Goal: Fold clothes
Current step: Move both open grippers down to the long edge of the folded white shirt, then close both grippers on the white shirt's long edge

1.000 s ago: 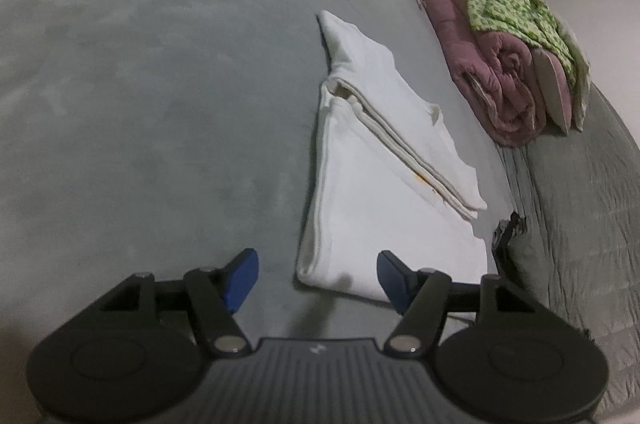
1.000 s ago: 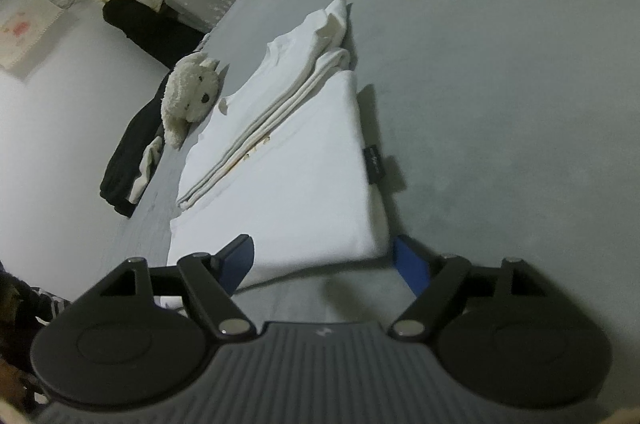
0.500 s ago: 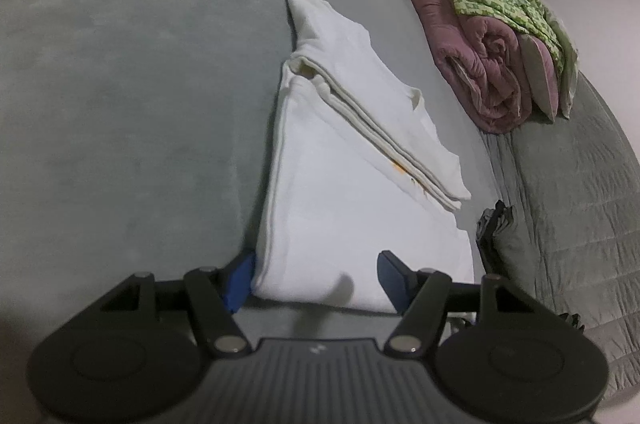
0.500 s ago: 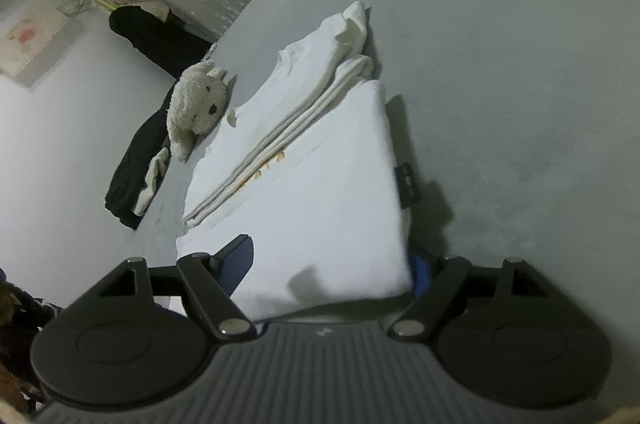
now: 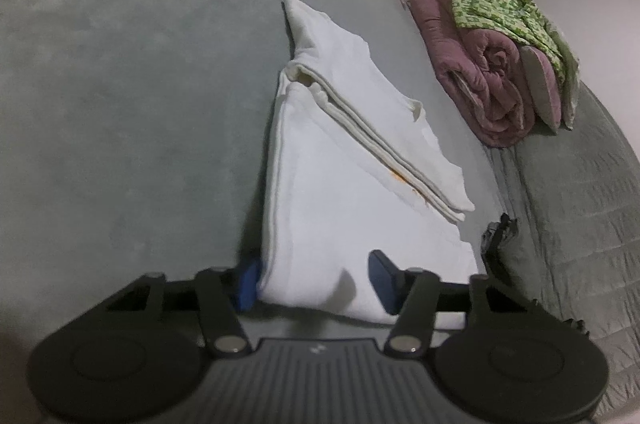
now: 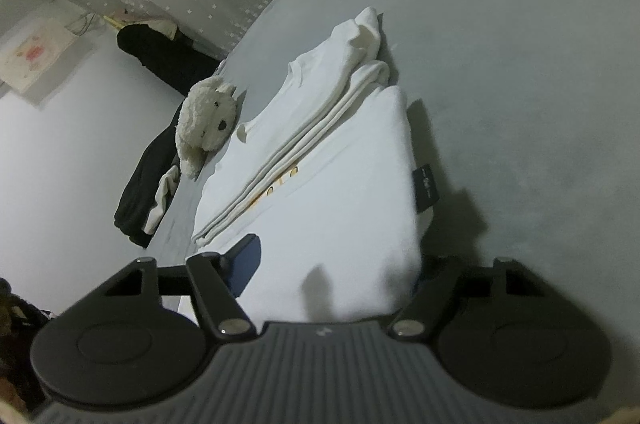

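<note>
The white garment (image 5: 352,207) lies part-folded on the grey bed cover (image 5: 120,103), its near hem between both sets of jaws. The left gripper (image 5: 316,280) straddles one near corner and the right gripper (image 6: 332,264) the other; both are closing, not yet clamped. The right outer pad is hidden under cloth, so contact there is uncertain. Seat each pad past the hem, catch every layer, then lift both corners evenly.
</note>
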The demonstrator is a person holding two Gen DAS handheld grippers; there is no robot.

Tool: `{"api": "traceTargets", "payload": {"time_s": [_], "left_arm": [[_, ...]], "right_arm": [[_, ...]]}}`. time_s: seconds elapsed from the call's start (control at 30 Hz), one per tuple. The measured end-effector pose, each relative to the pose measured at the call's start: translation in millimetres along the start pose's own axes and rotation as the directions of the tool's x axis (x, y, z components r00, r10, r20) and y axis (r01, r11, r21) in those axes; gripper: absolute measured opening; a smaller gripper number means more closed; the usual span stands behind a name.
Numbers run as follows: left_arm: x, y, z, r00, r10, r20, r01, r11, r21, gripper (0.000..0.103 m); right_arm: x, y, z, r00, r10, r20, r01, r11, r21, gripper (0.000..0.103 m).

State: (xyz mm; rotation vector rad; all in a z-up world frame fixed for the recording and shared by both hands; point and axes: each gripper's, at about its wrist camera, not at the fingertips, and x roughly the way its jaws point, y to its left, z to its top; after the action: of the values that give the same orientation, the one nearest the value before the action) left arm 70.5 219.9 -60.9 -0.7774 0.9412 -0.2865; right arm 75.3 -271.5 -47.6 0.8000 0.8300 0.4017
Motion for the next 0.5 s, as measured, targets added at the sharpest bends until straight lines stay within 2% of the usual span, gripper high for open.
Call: {"api": "traceTargets", "payload": {"time_s": [0.2,0.27,0.3,0.37,0.5], "left_arm": [[1,0,-1,0.999,0.044,0.014,-0.044,0.999,0.0,0.027],[2,0,-3,0.998,0.056,0.019,-0.056,0.998,-0.001,0.019],[3,0,-3,0.998,0.056,0.02,-0.056,0.998,-0.005,0.015],[4,1,-4,0.998,0.058,0.024,-0.058,0.998,-0.017,0.014],[3,0,-5,0.998,0.061,0.032,-0.061,0.998,-0.026,0.012]], "right_arm": [[1,-2,0,1.0,-0.012,0.001,0.012,1.0,0.008,0.056],[2,-4,1,1.0,-0.018,0.001,0.018,1.0,0.025,0.041],[2,-6,1,1.0,-0.022,0.001,0.022,0.999,0.035,0.037],[2,-11,1,1.0,-0.025,-0.002,0.025,0.998,0.059,0.024],[1,-11,1,1.0,-0.019,-0.002,0.019,0.997,0.069,0.021]]}}
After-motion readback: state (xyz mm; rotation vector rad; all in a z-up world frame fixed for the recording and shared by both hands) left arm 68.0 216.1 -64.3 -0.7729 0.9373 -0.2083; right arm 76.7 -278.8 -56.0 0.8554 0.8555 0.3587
